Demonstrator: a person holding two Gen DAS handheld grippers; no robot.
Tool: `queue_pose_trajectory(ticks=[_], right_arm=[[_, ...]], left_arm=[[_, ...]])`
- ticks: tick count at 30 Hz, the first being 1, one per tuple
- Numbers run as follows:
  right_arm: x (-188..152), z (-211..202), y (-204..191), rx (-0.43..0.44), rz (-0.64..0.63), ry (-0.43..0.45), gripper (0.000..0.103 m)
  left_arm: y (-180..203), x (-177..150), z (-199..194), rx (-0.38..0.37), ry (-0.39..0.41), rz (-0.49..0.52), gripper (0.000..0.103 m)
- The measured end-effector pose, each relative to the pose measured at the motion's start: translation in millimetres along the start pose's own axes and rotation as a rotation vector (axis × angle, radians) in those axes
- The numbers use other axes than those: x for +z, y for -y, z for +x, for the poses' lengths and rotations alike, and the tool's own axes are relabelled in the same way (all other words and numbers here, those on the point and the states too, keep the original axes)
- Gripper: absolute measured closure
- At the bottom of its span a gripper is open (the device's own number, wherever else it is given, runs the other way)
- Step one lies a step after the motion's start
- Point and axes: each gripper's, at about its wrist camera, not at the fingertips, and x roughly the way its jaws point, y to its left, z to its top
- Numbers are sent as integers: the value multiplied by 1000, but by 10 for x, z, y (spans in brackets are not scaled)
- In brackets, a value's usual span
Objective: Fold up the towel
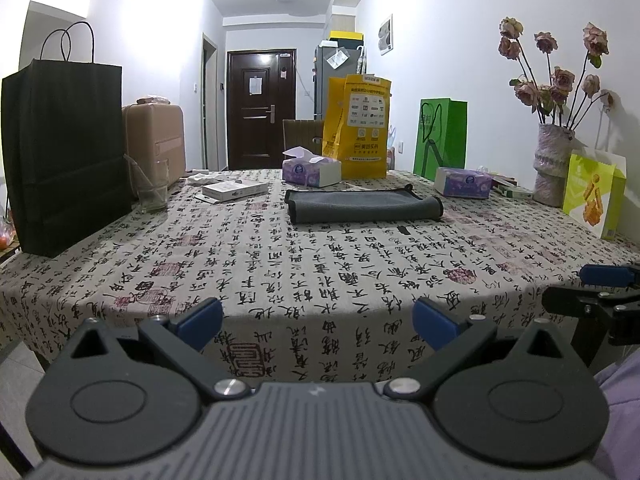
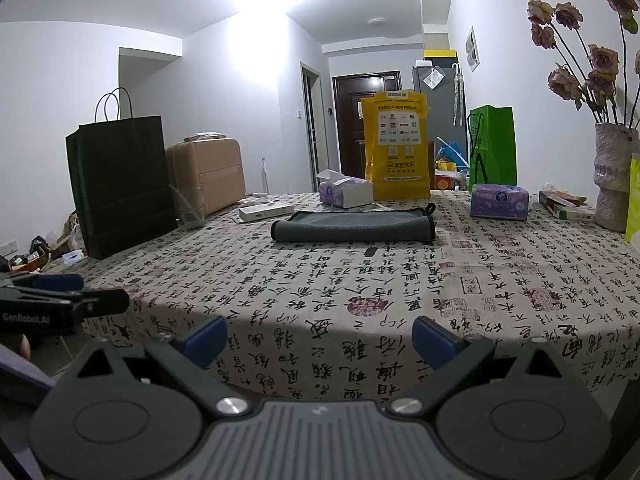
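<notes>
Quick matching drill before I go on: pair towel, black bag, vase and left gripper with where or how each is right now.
Things:
1. towel
2. black bag
3. vase
4. left gripper

States:
A. far right of the table, holding dried roses
B. open, empty, at the near table edge
C. folded, lying flat mid-table, beyond both grippers
D. upright at the table's left edge

Pairs: 1-C, 2-D, 3-A, 4-B

grey towel, black-edged, folded flat, far on tablecloth
</notes>
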Motion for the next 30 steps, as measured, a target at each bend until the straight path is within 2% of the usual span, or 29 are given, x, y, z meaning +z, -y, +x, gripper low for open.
queue_pose_trajectory(ticks=[30], right_arm=[[7,3,8,-1,4,-3,4]], left_arm=[[23,13,1,-1,4,2,0]])
